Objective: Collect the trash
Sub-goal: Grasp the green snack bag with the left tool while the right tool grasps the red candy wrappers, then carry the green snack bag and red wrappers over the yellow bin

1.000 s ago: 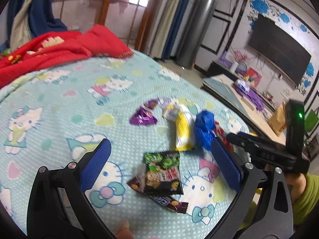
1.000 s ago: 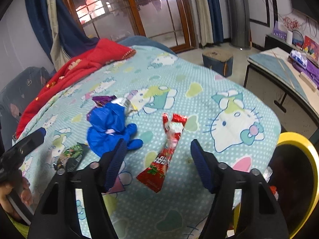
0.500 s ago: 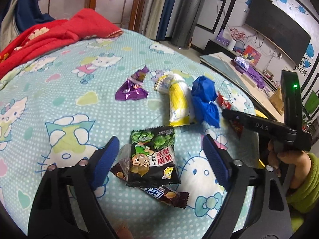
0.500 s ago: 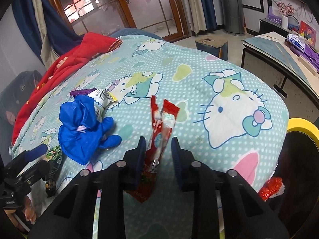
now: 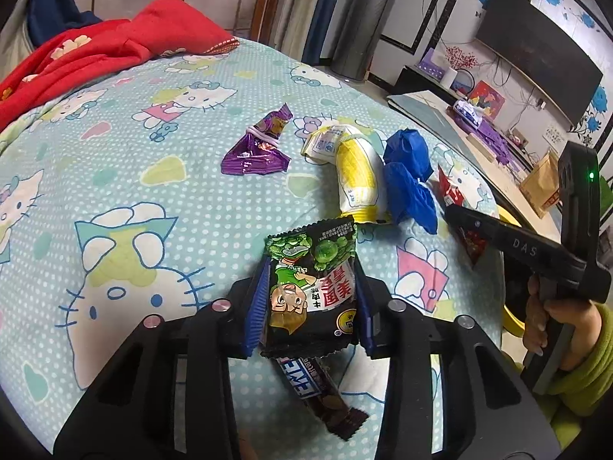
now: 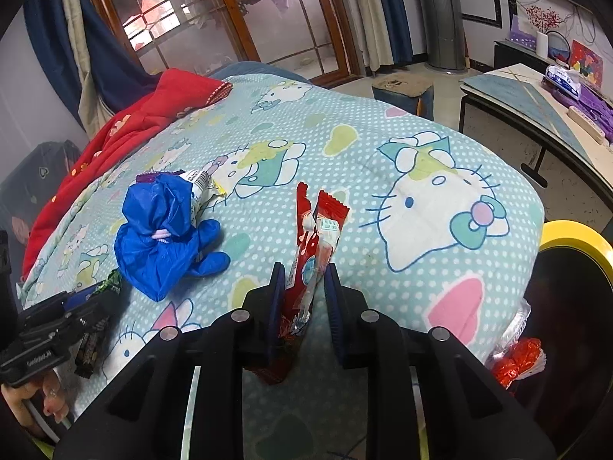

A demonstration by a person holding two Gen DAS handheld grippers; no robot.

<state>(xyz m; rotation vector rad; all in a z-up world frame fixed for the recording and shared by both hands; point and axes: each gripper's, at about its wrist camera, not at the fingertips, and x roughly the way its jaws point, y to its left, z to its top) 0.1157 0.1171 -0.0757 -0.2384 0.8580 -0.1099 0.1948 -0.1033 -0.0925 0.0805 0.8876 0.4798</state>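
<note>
Left tongs (image 5: 309, 303): clenched on the black and green snack packet (image 5: 311, 287), blue pads pressed against both of its side edges, held low over the bed (image 5: 115, 176). Chinese characters in red and white are printed on the packet beside a cartoon face; they cannot be read with certainty. A dark brown candy bar wrapper (image 5: 318, 395) lies beneath the packet on the near side, with white block letters only partly visible.

Right tongs (image 6: 303, 299): clenched on the lower part of the red snack wrapper (image 6: 312, 245), which stands nearly upright between the pads, its torn top spread in two flaps. A small white label is seen on it; the text is too small to read. In the left wrist view the right hand (image 5: 551, 322) is seen wrapped round the tool's handle at the right edge, in a green sleeve; "DAS" is printed on the tool body and a green light is lit.

Farther out on the bed: a blue plastic bundle (image 6: 164, 234) left of the red wrapper, a yellow and white packet (image 5: 354, 172) touching it, and a purple wrapper (image 5: 256, 149) farther left. A red blanket (image 5: 95, 50) is bunched at the far left. A yellow-rimmed bin (image 6: 574, 237) stands just off the bed's right edge.
</note>
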